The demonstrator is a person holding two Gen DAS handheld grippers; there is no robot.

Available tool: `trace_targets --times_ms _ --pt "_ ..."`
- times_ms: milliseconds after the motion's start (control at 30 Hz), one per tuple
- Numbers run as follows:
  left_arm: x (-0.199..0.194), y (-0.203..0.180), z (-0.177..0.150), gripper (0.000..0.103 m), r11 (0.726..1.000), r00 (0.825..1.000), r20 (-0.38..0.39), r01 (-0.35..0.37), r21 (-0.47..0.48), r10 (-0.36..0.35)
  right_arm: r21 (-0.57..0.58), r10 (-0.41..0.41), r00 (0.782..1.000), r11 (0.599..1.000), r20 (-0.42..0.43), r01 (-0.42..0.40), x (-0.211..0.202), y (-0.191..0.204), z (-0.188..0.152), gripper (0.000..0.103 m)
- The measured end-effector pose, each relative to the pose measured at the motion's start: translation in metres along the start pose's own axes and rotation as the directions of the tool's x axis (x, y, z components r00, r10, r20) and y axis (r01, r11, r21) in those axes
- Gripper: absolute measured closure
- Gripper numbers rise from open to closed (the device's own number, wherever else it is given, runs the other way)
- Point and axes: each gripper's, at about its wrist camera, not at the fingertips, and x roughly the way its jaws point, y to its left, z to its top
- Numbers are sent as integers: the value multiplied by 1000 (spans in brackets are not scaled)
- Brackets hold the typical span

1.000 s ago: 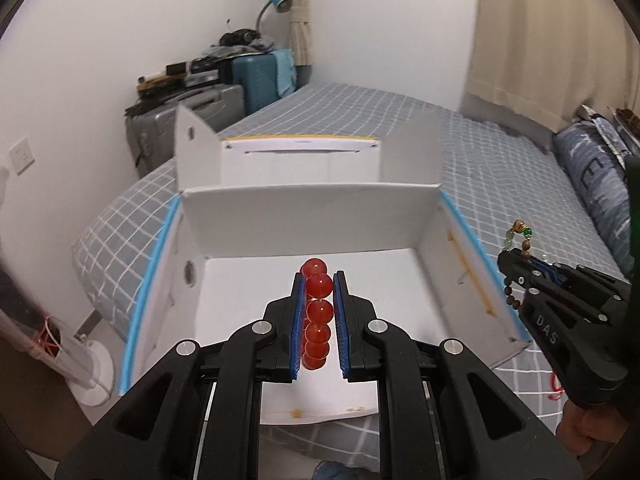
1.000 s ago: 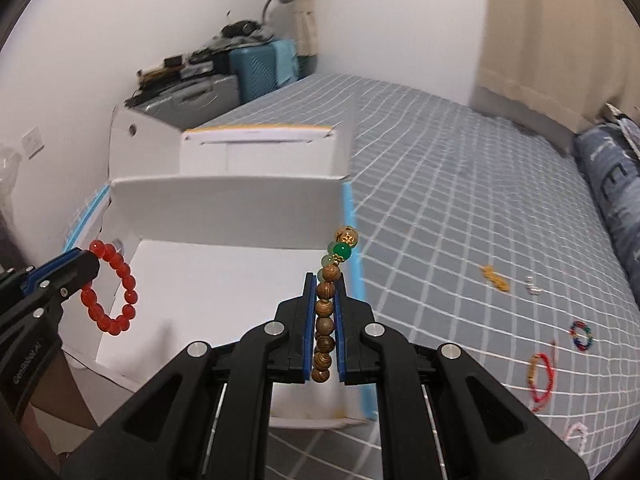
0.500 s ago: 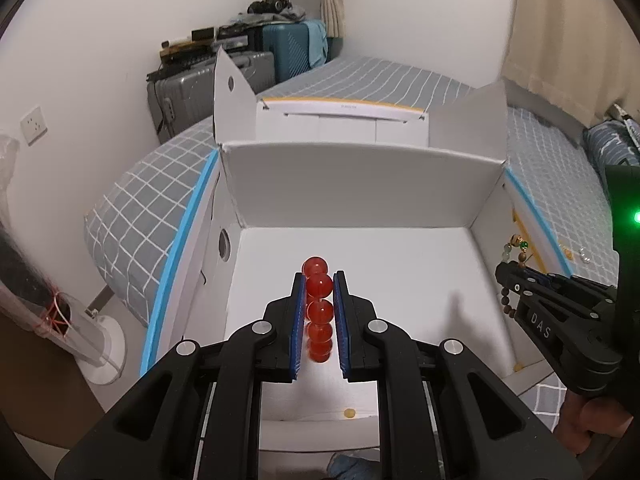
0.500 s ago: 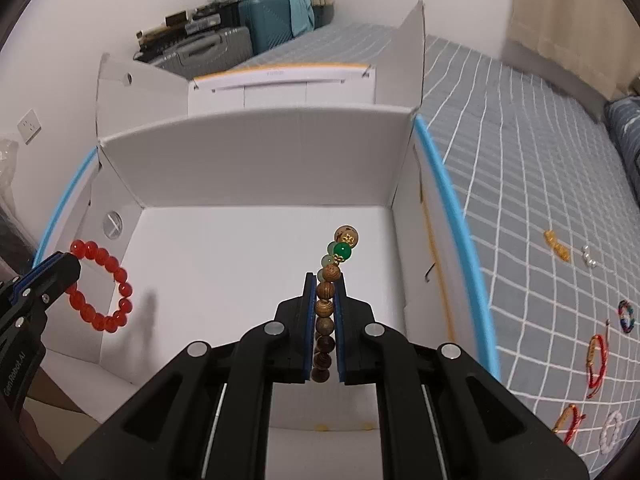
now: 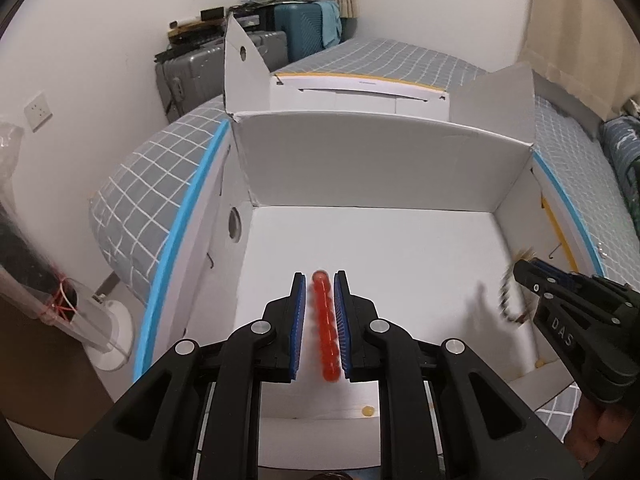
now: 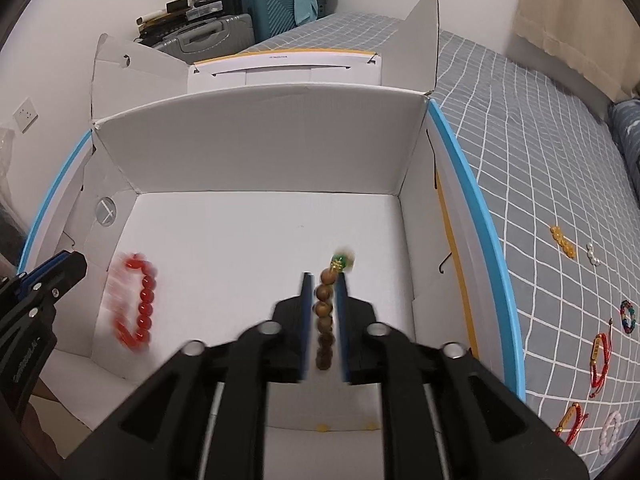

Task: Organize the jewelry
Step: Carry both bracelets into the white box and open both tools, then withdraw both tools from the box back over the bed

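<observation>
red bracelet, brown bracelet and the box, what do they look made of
Red bracelet: glossy, translucent round beads, probably glass, resin or agate; the look leaves it open.
Brown bracelet: matte brown beads with a grain-like look, likely wood, plus a shiny green bead and a gold-coloured one at the end.
Box: white cardboard with a flat finish, given its folded flaps and creased corners.

Red bead bracelet (image 5: 325,326) and brown wooden bead bracelet (image 6: 325,326), both blurred, apparently mid-air inside white box (image 6: 256,152).

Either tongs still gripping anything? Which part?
Cannot tell: both tongs have opened. Red bracelet lies between left pads, wooden bracelet between right; both blurred over the box.
</observation>
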Motion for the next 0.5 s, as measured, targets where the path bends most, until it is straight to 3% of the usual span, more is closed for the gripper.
trace_targets --times_ms 67,100,167,200,267,500 --pt "2 1 0 81 1000 1000 -11 -1 -7 1 2 1 1000 1000 16 -1 -4 1 0 67" --pt "1 2 0 69 1000 1000 -11 -5 -9 5 2 0 1000 1000 23 0 -7 2 0 65" --pt "-3 3 1 53 1000 1000 9 -10 -20 10 5 4 999 1000 39 -4 -13 2 0 50" --pt "-7 3 1 46 1000 1000 21 -17 -20 17 7 5 999 1000 46 -5 -16 2 1 48" --pt "-12 4 2 37 1000 999 36 -18 -21 18 14 0 997 1000 72 -1 -25 0 2 37" --pt "-28 1 2 17 999 998 70 0 -33 3 42 -44 985 998 168 37 -55 -11 4 17"
